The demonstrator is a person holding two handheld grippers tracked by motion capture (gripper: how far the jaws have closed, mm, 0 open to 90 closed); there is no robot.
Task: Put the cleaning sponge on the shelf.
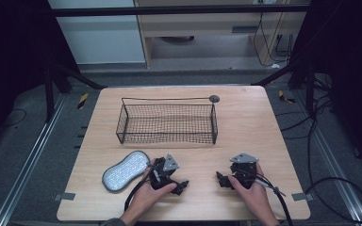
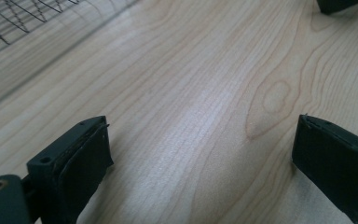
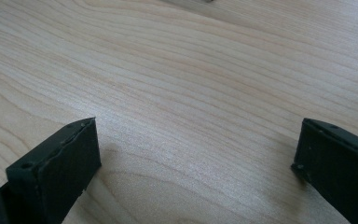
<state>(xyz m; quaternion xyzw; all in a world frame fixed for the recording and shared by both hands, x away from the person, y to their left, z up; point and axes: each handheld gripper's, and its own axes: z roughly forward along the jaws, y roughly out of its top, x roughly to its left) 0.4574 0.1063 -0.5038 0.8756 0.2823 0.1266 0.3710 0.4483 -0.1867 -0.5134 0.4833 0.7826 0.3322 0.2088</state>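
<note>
Nearest my left tool (image 1: 183,184) lies the flat grey peanut-shaped pad with a speckled, glittery face (image 1: 125,170), lower left of the high view, just beside my left hand (image 1: 147,197). It looks thin, light and fairly limp to me, so I'd pinch it at one rounded end near the edge, where the tool can get under it; the shiny face may be slick. My left tool (image 2: 200,154) is released, jaws wide with bare wood between them, and my right tool (image 3: 198,163) is released too, nothing in it. Beyond, in the middle of the frame, stands the black wire-mesh rectangular basket (image 1: 167,123), empty. The pale wooden tabletop (image 1: 245,122) is smooth and grained. Around it: dark floor, trailing cables, metal rails.
</note>
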